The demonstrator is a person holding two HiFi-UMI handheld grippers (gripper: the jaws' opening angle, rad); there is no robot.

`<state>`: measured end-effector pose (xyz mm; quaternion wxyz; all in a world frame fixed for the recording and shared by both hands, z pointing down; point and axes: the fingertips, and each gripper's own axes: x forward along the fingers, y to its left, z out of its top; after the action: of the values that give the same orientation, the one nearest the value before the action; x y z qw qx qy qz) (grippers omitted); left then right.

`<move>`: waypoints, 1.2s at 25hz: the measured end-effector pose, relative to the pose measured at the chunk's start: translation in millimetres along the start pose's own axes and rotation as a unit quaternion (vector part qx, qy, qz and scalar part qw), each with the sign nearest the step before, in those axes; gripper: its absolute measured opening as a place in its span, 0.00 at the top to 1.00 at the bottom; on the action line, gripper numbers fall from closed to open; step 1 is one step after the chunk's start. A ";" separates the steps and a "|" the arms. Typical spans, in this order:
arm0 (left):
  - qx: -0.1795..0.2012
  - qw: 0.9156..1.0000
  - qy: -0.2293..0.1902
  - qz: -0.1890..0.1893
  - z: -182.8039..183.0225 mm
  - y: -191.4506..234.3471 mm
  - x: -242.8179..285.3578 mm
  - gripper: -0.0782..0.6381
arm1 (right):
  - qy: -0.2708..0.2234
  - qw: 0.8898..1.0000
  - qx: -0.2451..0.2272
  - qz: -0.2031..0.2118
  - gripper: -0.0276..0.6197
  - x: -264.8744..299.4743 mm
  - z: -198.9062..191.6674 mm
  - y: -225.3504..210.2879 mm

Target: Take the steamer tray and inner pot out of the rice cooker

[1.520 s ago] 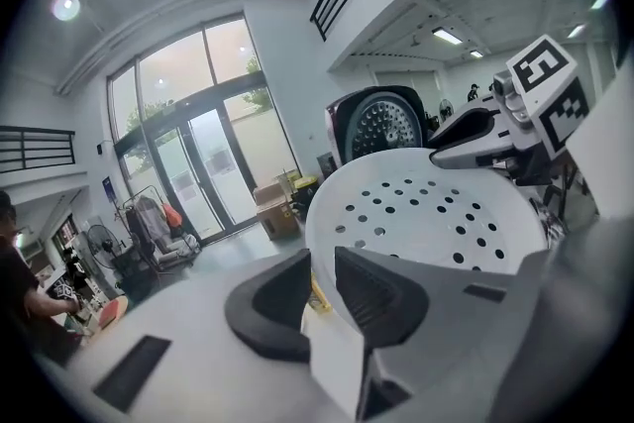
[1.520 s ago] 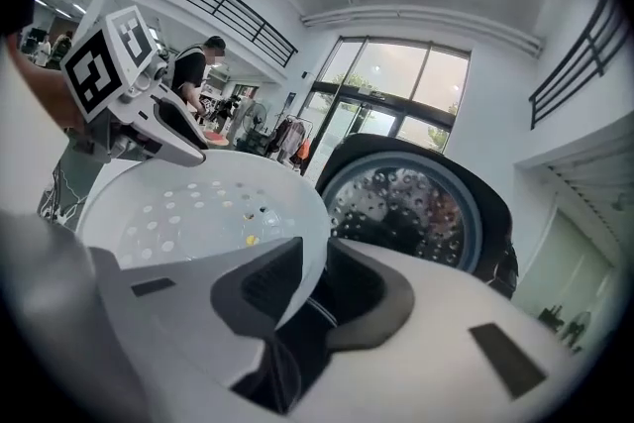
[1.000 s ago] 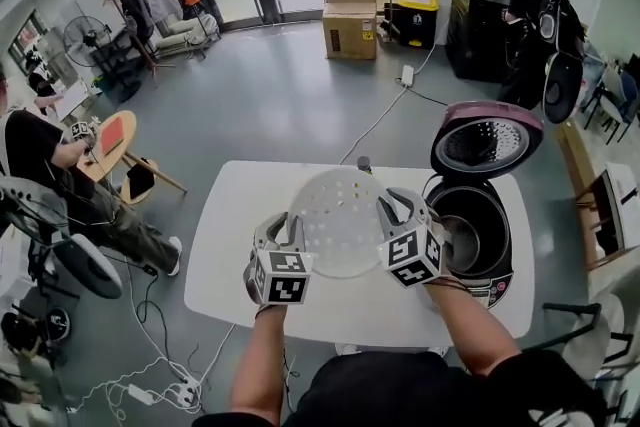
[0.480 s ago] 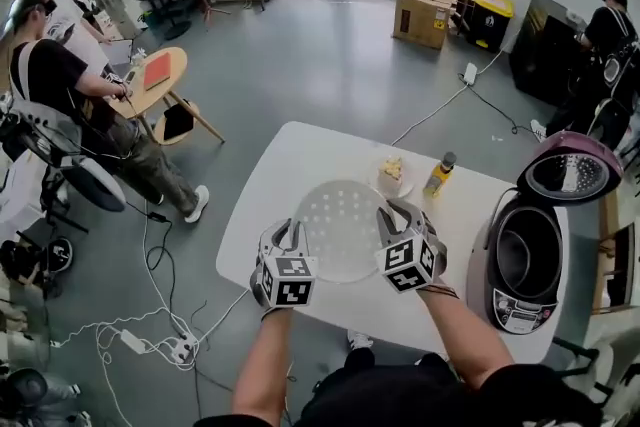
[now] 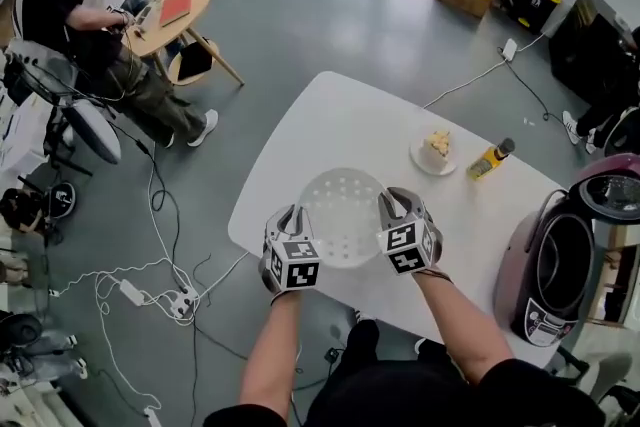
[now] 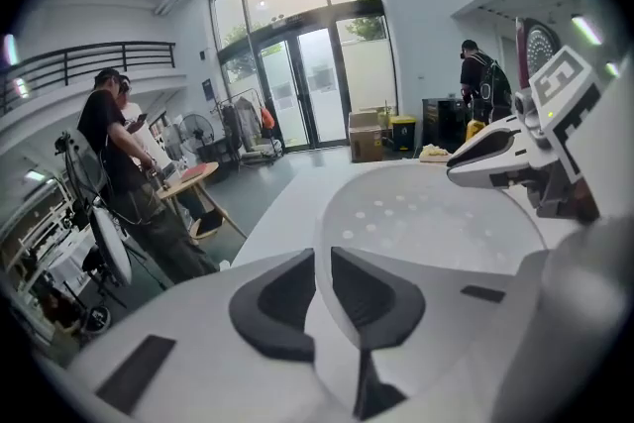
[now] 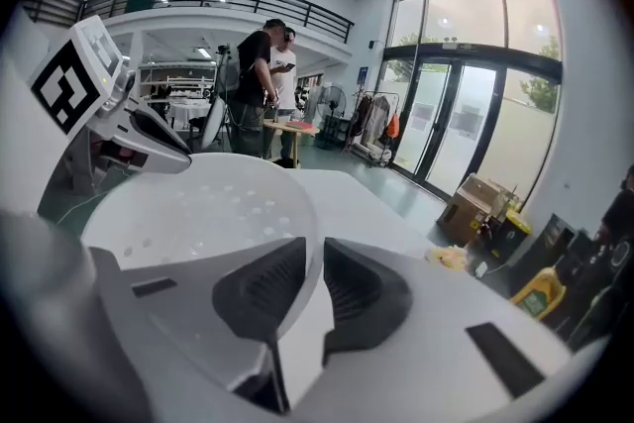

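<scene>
A white perforated steamer tray [image 5: 343,215] hangs low over the near left part of the white table [image 5: 330,125], held by its rim on two sides. My left gripper [image 5: 290,213] is shut on the left rim, which the left gripper view shows pinched between its pads [image 6: 322,258] with the tray [image 6: 436,218] beyond. My right gripper [image 5: 393,200] grips the right rim; its jaws [image 7: 314,253] are closing on the tray's [image 7: 198,213] edge. The pink rice cooker [image 5: 535,310] stands open at the table's right end, with the dark inner pot [image 5: 568,260] inside it.
A small plate with food [image 5: 435,151] and a yellow bottle [image 5: 492,158] sit on the table's far side. The cooker's lid [image 5: 612,195] stands raised. A seated person [image 5: 70,15] and a round table [image 5: 175,10] are at far left. Cables [image 5: 150,295] lie on the floor.
Both grippers carried the steamer tray from beside the open cooker leftward and down toward the table's left part. The grip on both rims stayed.
</scene>
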<state>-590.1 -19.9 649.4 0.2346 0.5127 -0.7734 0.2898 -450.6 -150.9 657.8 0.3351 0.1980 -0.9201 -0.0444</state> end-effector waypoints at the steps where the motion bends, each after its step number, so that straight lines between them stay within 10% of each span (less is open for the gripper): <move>1: -0.004 1.000 0.003 0.000 -4.5 2.7 5.5 0.81 | 0.003 1.000 0.005 0.003 0.87 7.9 -2.5 2.5; 15: 0.024 0.998 0.049 -0.003 -42.2 2.2 66.9 0.80 | 0.033 0.999 0.012 0.021 0.87 70.8 -34.6 9.8; 19: -0.002 0.999 0.046 -0.013 -35.6 4.2 66.1 0.66 | 0.002 1.000 0.005 0.010 0.71 61.6 -16.4 5.3; 30: -0.026 0.994 -0.104 -0.009 85.8 -17.8 -47.1 0.48 | -0.147 0.988 0.047 0.008 0.60 -91.1 74.4 -38.5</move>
<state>-562.0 -53.5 560.0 0.1685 0.5411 -0.7960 0.2126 -421.4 -154.1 537.6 0.1868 0.1977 -0.9619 -0.0274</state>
